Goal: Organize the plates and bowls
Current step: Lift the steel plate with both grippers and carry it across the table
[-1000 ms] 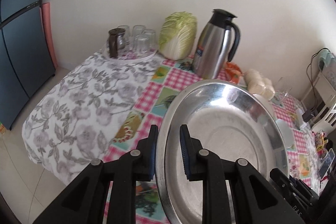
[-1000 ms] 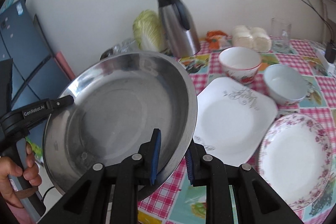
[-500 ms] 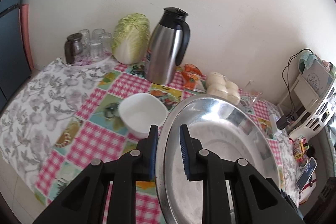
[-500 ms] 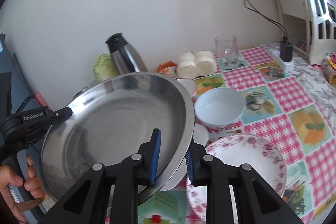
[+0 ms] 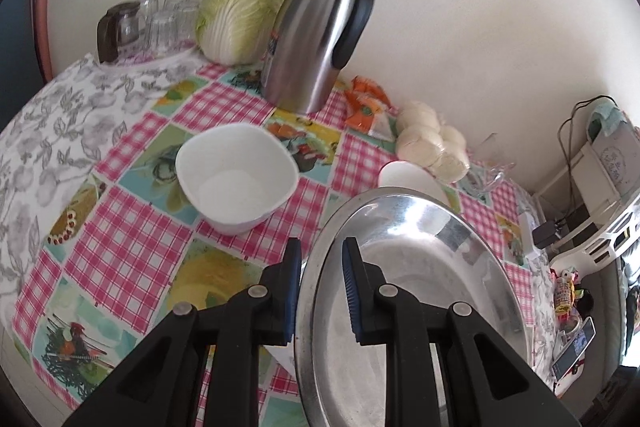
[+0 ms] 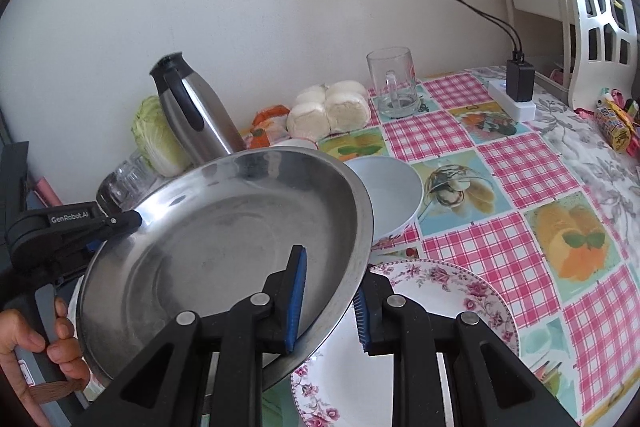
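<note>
A large shiny steel basin (image 5: pixel 420 287) hangs tilted above the table, held by both grippers. My left gripper (image 5: pixel 320 267) is shut on its left rim. My right gripper (image 6: pixel 330 291) is shut on the near right rim of the steel basin (image 6: pixel 224 251). The left gripper (image 6: pixel 120 221) also shows at the basin's far edge in the right wrist view. A white square bowl (image 5: pixel 236 179) stands on the checked cloth left of the basin. A round white bowl (image 6: pixel 388 195) sits just behind it, and a floral plate (image 6: pixel 448 279) lies under its right edge.
A steel jug (image 5: pixel 320 39), a cabbage (image 5: pixel 240 11) and a tray of glasses (image 5: pixel 160 23) line the wall. Buns (image 6: pixel 332 107), a glass mug (image 6: pixel 394 83), a power strip with a plug (image 6: pixel 518 87) and a white shelf (image 6: pixel 592 7) stand to the right. A hand (image 6: pixel 40 351) grips the left handle.
Both grippers carried the basin to the right over the table and slightly down. The white square plate left the right view; the floral plate now lies under the basin's edge.
</note>
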Motion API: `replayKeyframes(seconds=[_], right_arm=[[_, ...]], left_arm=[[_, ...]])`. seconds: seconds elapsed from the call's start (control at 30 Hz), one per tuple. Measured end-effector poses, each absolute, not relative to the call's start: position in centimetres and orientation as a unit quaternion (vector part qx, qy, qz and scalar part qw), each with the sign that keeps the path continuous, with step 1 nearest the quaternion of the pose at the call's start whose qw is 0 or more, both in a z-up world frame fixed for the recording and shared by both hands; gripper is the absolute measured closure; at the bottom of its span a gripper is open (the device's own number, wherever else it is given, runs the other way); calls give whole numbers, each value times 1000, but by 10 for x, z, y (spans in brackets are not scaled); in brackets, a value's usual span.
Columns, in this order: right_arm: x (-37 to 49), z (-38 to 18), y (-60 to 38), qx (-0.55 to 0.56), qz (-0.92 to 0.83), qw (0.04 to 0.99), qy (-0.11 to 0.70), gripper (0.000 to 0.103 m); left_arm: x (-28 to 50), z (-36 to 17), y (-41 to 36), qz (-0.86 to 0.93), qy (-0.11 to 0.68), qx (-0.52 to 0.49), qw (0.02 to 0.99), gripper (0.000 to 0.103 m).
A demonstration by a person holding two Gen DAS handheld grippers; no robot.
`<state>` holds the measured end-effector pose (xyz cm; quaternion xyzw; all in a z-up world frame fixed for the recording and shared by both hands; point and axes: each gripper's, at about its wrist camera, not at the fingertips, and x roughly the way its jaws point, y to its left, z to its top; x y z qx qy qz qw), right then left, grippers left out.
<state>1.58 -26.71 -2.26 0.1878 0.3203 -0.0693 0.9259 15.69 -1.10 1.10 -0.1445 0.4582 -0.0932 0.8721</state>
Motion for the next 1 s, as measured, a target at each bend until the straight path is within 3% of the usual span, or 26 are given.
replayKeyframes(seconds=[0.33,1.0], right_arm=[[37,-48,-246,156,-63,917,361,80],[46,-65,-216,81,-71,913,393,78]], left_arm=[[174,-33,8,-69,488,-168,854,82],[169,-50,27,-38,492,-195,848,76]])
